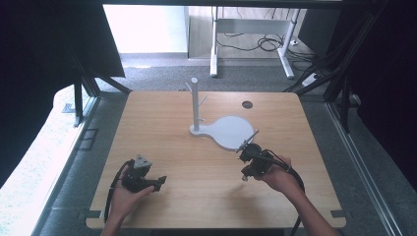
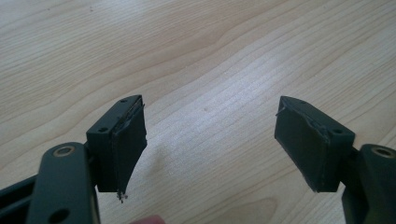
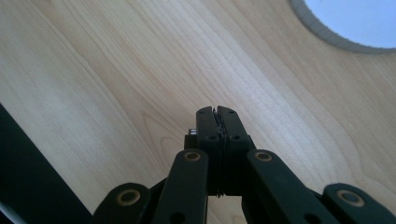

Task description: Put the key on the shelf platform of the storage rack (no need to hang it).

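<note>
Resting on the light wooden table: left gripper at seven o'clock, jaws wide apart over bare woodgrain, nothing between them. Right gripper at four o'clock, jaws pressed together, empty. White stand with round flat base and upright pegged post near centre, toward one o'clock.

Bright daylight blown out at the left, soft low-resolution blur, faint shadows — dark surrounds.
</note>
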`<state>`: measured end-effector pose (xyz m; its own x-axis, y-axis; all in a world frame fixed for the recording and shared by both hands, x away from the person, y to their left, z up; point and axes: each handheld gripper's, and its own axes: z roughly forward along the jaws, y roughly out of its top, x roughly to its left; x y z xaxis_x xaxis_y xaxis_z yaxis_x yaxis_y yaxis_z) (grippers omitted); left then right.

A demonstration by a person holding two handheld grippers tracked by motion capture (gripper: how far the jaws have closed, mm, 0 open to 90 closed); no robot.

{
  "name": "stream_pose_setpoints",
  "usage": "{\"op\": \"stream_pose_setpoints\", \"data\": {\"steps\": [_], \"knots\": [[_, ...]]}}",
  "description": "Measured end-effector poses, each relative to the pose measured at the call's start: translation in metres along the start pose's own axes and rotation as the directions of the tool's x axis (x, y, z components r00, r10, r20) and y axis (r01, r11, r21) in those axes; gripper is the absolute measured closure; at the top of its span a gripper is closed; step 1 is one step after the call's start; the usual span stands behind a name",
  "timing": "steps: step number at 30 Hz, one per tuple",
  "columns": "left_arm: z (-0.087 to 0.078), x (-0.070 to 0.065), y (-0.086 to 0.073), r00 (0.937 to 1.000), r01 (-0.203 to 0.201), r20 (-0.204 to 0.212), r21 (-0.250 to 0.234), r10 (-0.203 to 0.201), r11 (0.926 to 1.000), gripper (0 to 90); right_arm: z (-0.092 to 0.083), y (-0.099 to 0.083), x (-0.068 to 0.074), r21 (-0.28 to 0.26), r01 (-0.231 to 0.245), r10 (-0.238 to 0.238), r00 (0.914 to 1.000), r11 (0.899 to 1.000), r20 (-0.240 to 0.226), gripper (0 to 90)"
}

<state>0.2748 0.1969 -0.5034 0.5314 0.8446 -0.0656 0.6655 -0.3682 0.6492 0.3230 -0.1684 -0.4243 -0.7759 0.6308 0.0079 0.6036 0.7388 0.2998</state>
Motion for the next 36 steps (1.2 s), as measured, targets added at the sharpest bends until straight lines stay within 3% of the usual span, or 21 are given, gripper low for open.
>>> {"op": "stream_pose_setpoints", "data": {"steps": [8, 22, 36], "knots": [[-0.003, -0.001, 0.001, 0.9999, 0.0, 0.011, -0.005, 0.0, 1.0, 25.3, -0.005, 0.008, -0.01, -0.015, -0.015, 0.015, 0.9991, 1.0, 0.039, 89.9], [-0.003, -0.003, 0.001, 1.0, 0.005, 0.008, -0.007, -0.005, 1.0, 25.3, -0.014, 0.026, -0.015, -0.046, -0.001, 0.004, 0.9986, 0.999, 0.052, 89.8], [-0.005, -0.003, 0.002, 0.9999, 0.002, 0.012, -0.013, -0.002, 0.9999, 25.5, -0.019, 0.044, -0.027, -0.064, -0.024, 0.028, 0.9976, 0.998, 0.063, 89.8]]}}
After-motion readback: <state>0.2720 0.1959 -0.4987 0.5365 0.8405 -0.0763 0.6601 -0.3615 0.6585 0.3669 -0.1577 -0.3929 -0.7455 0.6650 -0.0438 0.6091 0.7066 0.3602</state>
